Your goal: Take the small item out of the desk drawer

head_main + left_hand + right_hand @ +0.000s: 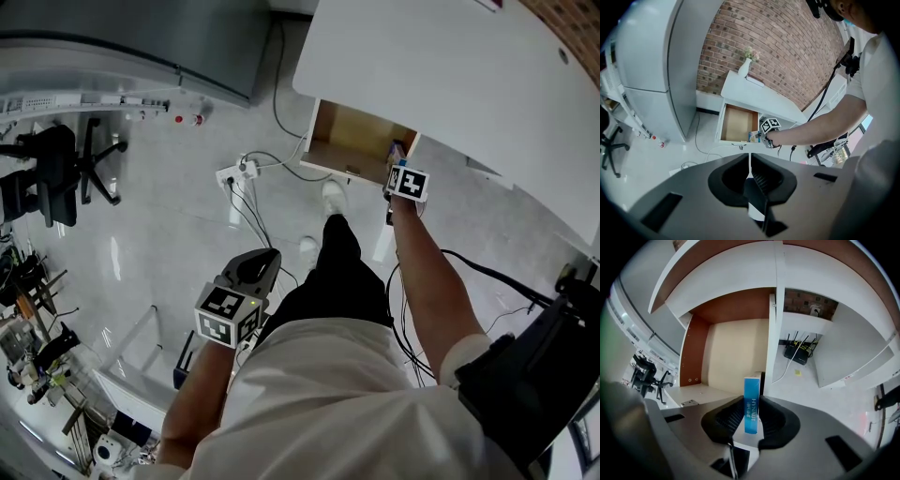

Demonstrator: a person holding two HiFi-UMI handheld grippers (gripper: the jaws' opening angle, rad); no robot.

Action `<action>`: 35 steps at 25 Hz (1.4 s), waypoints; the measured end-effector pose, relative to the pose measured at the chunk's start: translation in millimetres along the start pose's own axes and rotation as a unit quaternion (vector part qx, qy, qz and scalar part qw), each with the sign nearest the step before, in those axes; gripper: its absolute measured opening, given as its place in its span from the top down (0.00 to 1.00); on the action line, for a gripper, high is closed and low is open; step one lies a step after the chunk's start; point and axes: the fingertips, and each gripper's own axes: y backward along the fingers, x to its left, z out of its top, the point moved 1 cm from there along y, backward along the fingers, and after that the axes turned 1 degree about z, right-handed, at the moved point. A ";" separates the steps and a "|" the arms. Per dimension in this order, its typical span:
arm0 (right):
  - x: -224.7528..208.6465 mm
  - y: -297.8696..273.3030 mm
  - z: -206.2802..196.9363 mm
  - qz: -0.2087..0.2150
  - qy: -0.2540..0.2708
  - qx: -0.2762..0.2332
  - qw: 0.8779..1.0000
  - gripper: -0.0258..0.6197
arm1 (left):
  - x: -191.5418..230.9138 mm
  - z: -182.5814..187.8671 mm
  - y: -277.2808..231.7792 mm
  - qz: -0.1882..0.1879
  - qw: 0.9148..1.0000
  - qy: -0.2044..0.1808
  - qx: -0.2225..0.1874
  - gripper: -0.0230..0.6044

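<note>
The desk drawer stands pulled out, its wooden inside bare except at the right wall. A small blue and white box stands upright there, and my right gripper points steeply down with both pads against the box's sides, shut on it. In the head view the right gripper sits at the drawer's front right corner, and the box peeks out beyond it. My left gripper hangs low at my left side, far from the drawer, its jaws together with nothing between them.
The white desk top overhangs the drawer and carries a white vase. A power strip with cables lies on the floor left of the drawer. An office chair stands far left. A router sits under the desk.
</note>
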 end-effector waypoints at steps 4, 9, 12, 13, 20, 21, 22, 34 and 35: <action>2.2 10.0 -2.5 0.003 -0.002 -0.007 1.000 0.78 | -1.2 -7.1 8.3 0.002 1.000 -0.002 -0.008 0.91; 4.5 37.1 -1.4 0.010 0.006 -0.029 1.000 0.79 | -9.5 -15.5 22.1 -0.001 1.000 -0.011 -0.023 0.91; 7.4 57.6 -1.6 0.014 0.011 -0.044 0.999 0.79 | -13.1 -20.1 32.9 -0.003 0.999 -0.016 -0.036 0.91; 8.3 65.6 -2.0 0.016 0.013 -0.049 0.999 0.79 | -14.4 -21.4 36.8 -0.004 0.999 -0.018 -0.042 0.91; 18.3 135.7 -22.5 0.034 0.015 -0.083 0.996 0.79 | -29.0 -37.2 72.7 -0.018 0.996 -0.024 -0.084 0.91; 20.9 147.5 -27.6 0.039 0.014 -0.089 0.995 0.79 | -30.4 -39.8 79.6 -0.019 0.995 -0.025 -0.091 0.91; 23.9 159.7 -32.7 0.044 0.014 -0.094 0.994 0.79 | -30.9 -41.9 87.2 -0.019 0.995 -0.025 -0.099 0.91; 57.0 313.6 -107.4 0.096 0.035 -0.139 0.985 0.79 | -41.1 -64.8 161.2 -0.028 0.985 -0.051 -0.161 0.91; 59.7 325.6 -115.6 0.100 0.038 -0.141 0.984 0.79 | -43.9 -68.9 164.6 -0.031 0.985 -0.053 -0.162 0.91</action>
